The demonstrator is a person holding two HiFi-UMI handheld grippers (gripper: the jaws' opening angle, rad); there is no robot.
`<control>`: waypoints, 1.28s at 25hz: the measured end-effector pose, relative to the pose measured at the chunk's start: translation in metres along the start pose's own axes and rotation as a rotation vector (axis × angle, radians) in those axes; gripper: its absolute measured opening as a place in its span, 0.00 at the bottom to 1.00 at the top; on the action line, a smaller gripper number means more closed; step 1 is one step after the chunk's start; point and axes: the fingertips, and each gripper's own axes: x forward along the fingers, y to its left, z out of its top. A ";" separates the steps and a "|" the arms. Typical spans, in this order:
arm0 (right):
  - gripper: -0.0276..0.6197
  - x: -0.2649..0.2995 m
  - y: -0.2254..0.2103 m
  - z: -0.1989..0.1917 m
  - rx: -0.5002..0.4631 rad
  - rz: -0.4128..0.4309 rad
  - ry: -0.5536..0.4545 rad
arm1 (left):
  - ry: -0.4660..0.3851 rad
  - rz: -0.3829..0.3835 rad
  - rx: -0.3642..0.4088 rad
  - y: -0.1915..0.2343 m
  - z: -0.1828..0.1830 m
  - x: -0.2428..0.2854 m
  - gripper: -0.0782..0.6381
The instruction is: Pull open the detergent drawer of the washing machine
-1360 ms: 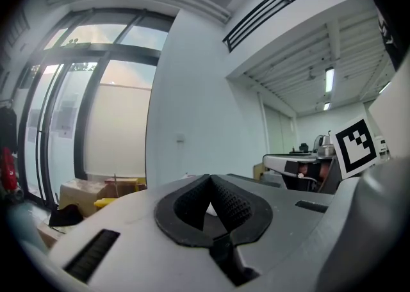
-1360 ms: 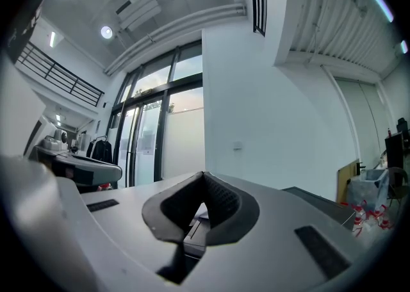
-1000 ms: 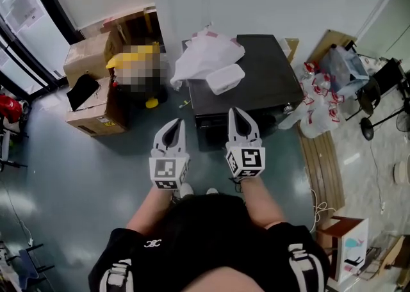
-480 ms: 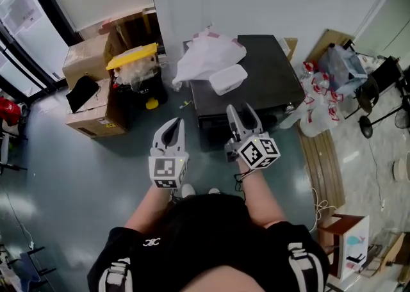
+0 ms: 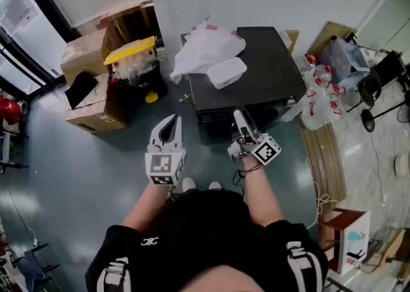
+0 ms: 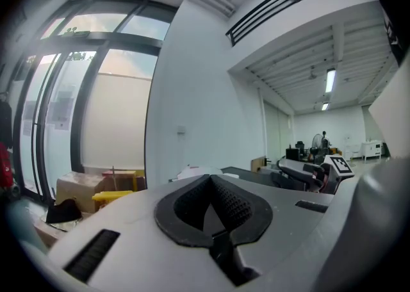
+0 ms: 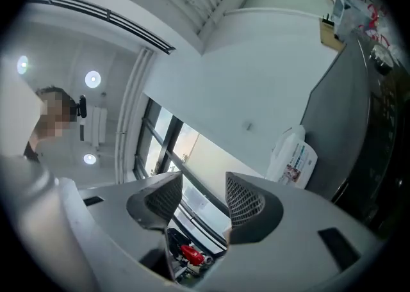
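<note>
My left tongs [image 5: 170, 124] sit pressed together, empty. My right tongs [image 5: 239, 118], tipped on their side, have just been opening, nothing between them. Just beyond stands the black washing machine [image 5: 262, 66]; its detergent drawer is probably on the shadowed front.

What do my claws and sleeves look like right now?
Both the left claw and right claw are pale grey shells with dark ribbed pads, each carrying a white cube of black square markers. The right claw, just opened, is empty. The sleeves are short and black with white print.
</note>
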 end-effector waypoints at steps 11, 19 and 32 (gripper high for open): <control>0.37 -0.040 -0.077 -0.047 0.230 0.011 0.017 | 0.040 0.018 0.017 -0.010 -0.025 0.009 0.11; 0.37 -0.060 -0.140 -0.090 0.318 -0.038 0.070 | 0.068 0.045 -0.009 -0.014 -0.054 0.025 0.11; 0.38 -0.070 -0.223 -0.147 0.401 -0.112 0.095 | 0.125 0.104 -0.044 -0.015 -0.113 0.038 0.11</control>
